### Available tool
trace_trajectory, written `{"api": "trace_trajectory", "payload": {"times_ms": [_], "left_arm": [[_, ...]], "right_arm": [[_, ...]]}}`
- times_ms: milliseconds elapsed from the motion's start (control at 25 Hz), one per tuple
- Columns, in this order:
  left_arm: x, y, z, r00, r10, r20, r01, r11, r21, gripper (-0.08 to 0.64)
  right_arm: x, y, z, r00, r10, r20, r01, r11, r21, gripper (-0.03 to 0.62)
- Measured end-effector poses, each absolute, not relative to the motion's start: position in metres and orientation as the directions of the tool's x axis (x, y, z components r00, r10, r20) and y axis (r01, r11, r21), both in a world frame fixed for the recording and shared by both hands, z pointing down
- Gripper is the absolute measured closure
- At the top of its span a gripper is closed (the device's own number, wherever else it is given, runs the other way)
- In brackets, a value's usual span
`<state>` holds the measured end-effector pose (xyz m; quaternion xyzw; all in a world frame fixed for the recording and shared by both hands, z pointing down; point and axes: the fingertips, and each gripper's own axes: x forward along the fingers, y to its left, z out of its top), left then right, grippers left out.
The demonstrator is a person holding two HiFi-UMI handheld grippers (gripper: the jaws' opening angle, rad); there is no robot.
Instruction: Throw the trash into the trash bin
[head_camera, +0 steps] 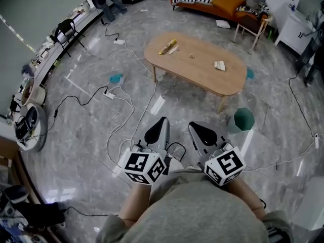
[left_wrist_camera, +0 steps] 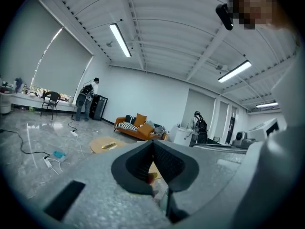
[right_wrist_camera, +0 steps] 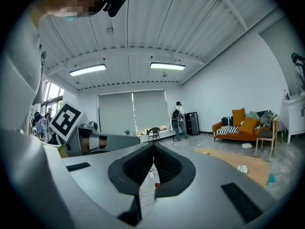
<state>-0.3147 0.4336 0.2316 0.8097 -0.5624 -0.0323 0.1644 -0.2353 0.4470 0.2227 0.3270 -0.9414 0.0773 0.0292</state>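
Trash (head_camera: 168, 46) lies on the desk (head_camera: 200, 74), well ahead of both grippers. We count three bits: a yellow wrapper (head_camera: 169, 45) far ahead and slightly left, a small scrap (head_camera: 192, 55) mid-desk, and a crumpled white piece (head_camera: 219, 65) ahead-right. The trash bin (head_camera: 244, 119), green, stands on the floor just ahead and to the right of the right gripper (head_camera: 194, 126), near a desk leg.

We see the left gripper (head_camera: 162, 120) with its jaws closed together, tip to tip, nothing between them. The right gripper is the same: jaws meet, empty. The two sit side by side, near each other but apart, pointing roughly level toward the desk, marker cubes at the back end near our hands.

A teal scrap (head_camera: 116, 78) lies on the floor ahead-left of the left gripper. White cables (head_camera: 121, 120) run across the floor to that gripper's left. An orange sofa (head_camera: 225, 3) stands far ahead, beyond the desk.
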Motion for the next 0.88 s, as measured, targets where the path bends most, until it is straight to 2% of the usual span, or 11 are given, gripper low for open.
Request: {"api": "trace_trajectory", "payload": {"times_ms": [880], "left_arm": [[-0.388,0.331,0.235,0.414,-0.900,0.134,-0.872,-0.350,0.342,0.552]], "right_arm": [[-0.311,0.343,0.225,-0.753,-0.643,0.140,-0.658,0.743,-0.123,0.583]]}}
